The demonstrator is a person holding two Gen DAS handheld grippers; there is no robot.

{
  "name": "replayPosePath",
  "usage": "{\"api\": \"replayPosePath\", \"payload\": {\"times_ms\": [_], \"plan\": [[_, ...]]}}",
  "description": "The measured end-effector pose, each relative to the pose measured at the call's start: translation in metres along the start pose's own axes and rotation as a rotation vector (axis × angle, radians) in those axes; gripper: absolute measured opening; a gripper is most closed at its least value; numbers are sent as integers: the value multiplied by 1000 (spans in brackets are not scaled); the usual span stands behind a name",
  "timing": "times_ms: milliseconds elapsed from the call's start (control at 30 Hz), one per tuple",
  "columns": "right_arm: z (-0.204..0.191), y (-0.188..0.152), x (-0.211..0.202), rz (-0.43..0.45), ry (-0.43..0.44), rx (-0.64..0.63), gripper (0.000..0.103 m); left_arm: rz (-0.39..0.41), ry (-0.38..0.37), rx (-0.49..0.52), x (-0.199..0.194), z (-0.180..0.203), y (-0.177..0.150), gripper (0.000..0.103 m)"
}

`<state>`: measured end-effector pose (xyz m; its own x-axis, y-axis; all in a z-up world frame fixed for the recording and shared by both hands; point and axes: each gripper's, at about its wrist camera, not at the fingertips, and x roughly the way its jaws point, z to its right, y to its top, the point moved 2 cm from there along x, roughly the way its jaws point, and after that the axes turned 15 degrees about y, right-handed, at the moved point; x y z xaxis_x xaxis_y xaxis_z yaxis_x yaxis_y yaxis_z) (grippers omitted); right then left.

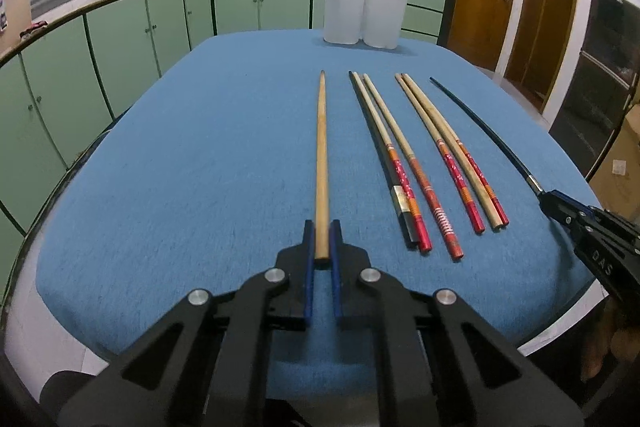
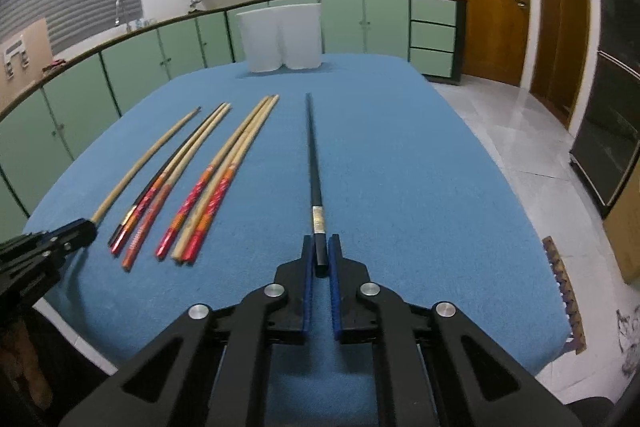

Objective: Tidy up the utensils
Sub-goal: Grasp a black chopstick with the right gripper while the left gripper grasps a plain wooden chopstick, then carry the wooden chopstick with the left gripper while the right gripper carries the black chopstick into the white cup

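My left gripper (image 1: 321, 227) is shut on the thick end of a plain wooden chopstick (image 1: 321, 155), which lies along the blue table (image 1: 200, 147). My right gripper (image 2: 321, 242) is shut on the end of a black chopstick (image 2: 312, 155), which also points away over the table. Between them lie several red-handled wooden chopsticks (image 1: 420, 163) and another black one (image 1: 374, 135), also in the right wrist view (image 2: 208, 179). Each gripper shows in the other's view, the right one (image 1: 560, 207) and the left one (image 2: 76, 231).
A white two-part holder (image 1: 362, 11) stands at the table's far edge, also in the right wrist view (image 2: 282, 39). Green kitchen cabinets (image 1: 120, 39) run behind and to the left. The table's right edge drops to a tiled floor (image 2: 500, 115).
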<state>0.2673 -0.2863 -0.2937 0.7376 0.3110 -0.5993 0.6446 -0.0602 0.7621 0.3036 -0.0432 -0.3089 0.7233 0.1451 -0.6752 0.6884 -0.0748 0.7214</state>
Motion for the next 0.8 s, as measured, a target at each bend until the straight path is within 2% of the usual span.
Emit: {"api": "replayPosePath", "payload": {"times_ms": [33, 267, 367, 433, 667, 800], "plan": [[-1, -1, -1, 0, 6, -4, 9, -2, 5, 1, 0, 0, 0, 10], [0, -3, -1, 1, 4, -26, 11, 3, 8, 0, 3, -1, 2, 14], [1, 0, 1, -7, 16, -38, 8, 1, -19, -2, 4, -3, 3, 6], [1, 2, -1, -11, 26, -25, 7, -3, -32, -5, 3, -5, 3, 6], [-2, 18, -41, 49, 54, 5, 7, -12, -65, -59, -24, -20, 14, 6], [-9, 35, -70, 104, 63, 1, 7, 14, -83, -68, -49, -28, 28, 6]]}}
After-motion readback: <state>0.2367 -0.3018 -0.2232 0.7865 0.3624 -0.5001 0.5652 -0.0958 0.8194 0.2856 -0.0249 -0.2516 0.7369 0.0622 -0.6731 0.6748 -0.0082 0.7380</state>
